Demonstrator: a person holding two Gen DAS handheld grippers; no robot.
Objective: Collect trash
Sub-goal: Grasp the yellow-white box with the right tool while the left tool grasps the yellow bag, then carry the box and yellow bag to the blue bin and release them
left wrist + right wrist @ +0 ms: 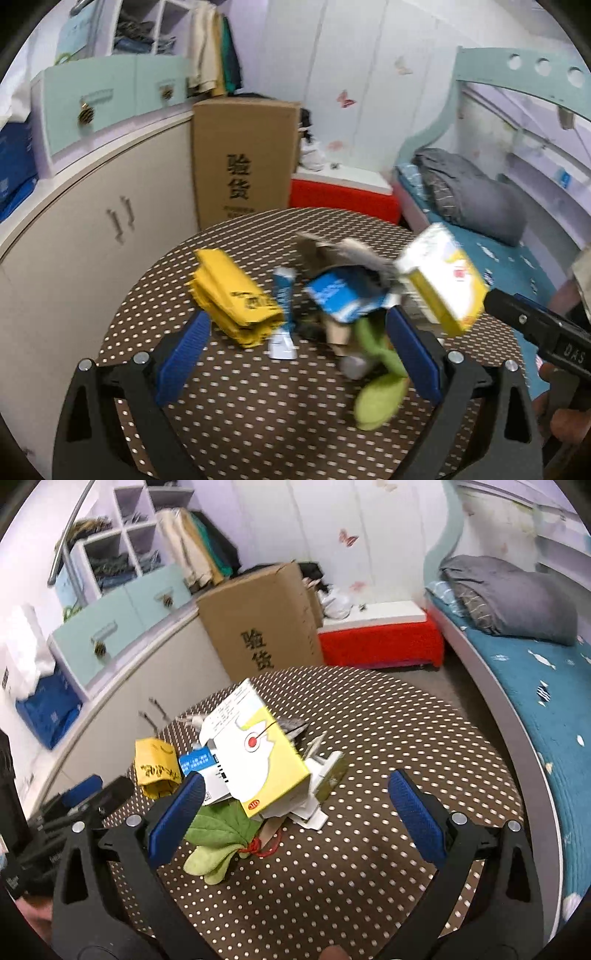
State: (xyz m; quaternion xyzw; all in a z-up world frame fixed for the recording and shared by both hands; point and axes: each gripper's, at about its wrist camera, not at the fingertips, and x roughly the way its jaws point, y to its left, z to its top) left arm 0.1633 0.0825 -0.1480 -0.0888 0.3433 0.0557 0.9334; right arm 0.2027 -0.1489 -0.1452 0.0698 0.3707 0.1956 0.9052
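Note:
A heap of trash lies on a round table with a brown polka-dot cloth (240,424). From the left it holds a folded yellow bag (232,295), a blue-and-white wrapper (284,295), a torn blue carton (343,295) and a green cloth (380,391). A yellow-and-white box (258,753) tilts on top of the heap, against the left finger of my right gripper (295,779), which is open. White carton scraps (317,786) and the green cloth (218,830) lie under the box. My left gripper (298,321) is open and low, its fingers on either side of the heap.
A tall cardboard box (240,162) and a red bench (343,195) stand behind the table. A cream cabinet (92,240) runs along the left and a bed (535,686) along the right. A hand (569,421) holds the right gripper's handle.

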